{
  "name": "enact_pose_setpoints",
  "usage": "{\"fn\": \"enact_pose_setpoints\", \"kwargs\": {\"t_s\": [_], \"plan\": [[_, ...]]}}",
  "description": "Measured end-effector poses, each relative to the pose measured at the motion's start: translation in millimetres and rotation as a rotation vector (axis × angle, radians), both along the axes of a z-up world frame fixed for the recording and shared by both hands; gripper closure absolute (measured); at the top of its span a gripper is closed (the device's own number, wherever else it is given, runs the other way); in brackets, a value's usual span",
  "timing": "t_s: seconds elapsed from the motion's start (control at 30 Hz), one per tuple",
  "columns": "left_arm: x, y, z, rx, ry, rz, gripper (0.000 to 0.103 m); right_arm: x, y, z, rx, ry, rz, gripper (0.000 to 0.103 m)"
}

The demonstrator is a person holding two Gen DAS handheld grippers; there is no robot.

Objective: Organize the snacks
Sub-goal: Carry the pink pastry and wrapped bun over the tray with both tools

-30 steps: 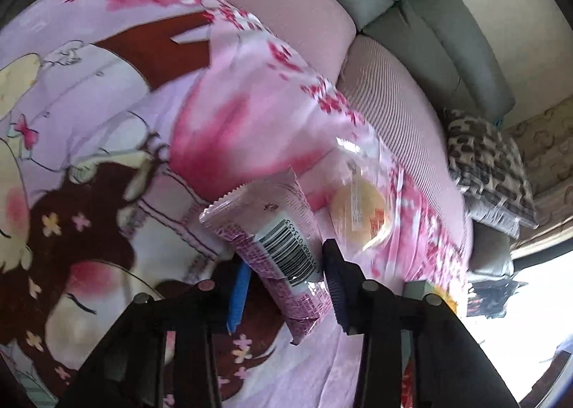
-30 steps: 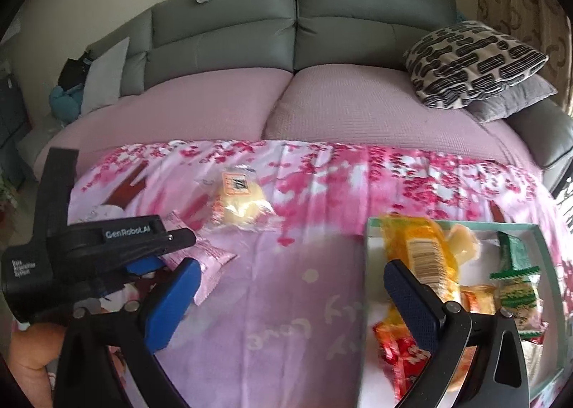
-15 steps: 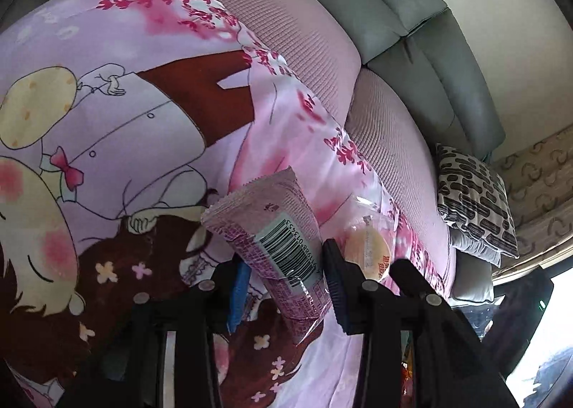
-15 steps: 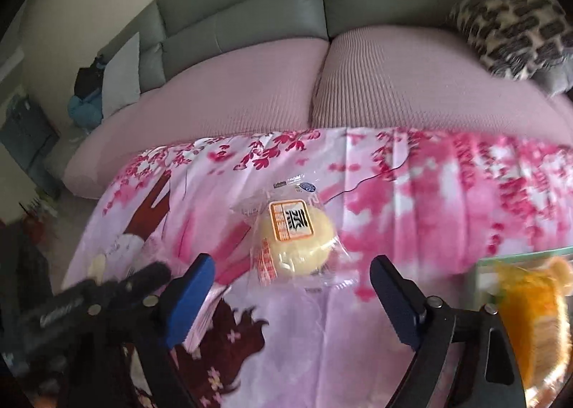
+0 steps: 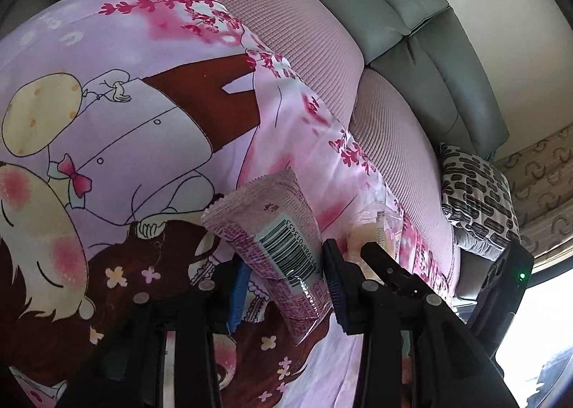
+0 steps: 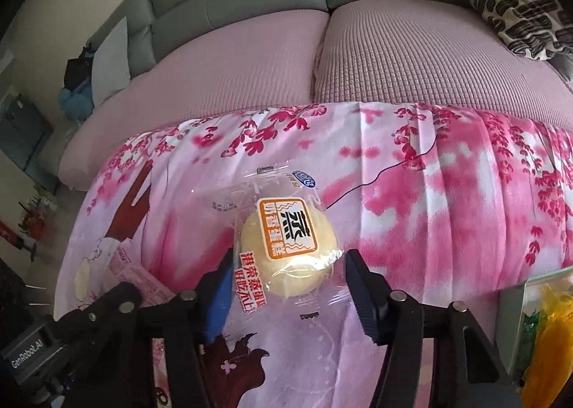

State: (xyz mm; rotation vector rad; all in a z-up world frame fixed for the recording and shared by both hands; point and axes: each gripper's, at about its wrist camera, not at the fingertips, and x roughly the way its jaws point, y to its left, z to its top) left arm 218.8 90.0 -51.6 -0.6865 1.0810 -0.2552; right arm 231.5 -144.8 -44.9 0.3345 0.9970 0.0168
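On the left, our left claw was pinching the pink snack packet across its barcoded middle, lifted clear of the printed pink sheet that covers the sofa. We judged that grip sound and best left alone.

Further right, our right claw straddled the steamed cake in its clear wrapper, which lay flat on the sheet. Its jaws had just been closing, with the cake between them, but the pads did not yet press on it. To do this well, we thought it wise to close only until the wrapper stopped slipping, since the cake looked soft and would squash. Catching the wrapper's loose film alone would risk it sliding out.

At the far right edge lay the tray with other snacks, probably where both should go.
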Motion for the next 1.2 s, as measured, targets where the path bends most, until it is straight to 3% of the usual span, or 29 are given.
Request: {"fn": "enact_pose_setpoints", "kwargs": {"t_s": [0.23, 0.4, 0.73, 1.2], "plan": [[-8, -1, 15, 0.024, -0.018, -0.004, 0.062, -25, -4, 16, 0.045, -0.031, -0.02, 0.045], [-20, -4, 34, 0.041, -0.047, -0.018, 0.062, -55, -11, 49, 0.049, -0.085, -0.051, 0.045], [-61, -22, 77, 0.061, -0.138, -0.079, 0.062, -132, -31, 109, -0.029, -0.151, -0.171, 0.045], [-110, -81, 109, 0.056, -0.225, -0.249, 0.062, -240, -74, 110, -0.089, -0.176, -0.361, 0.045]]}}
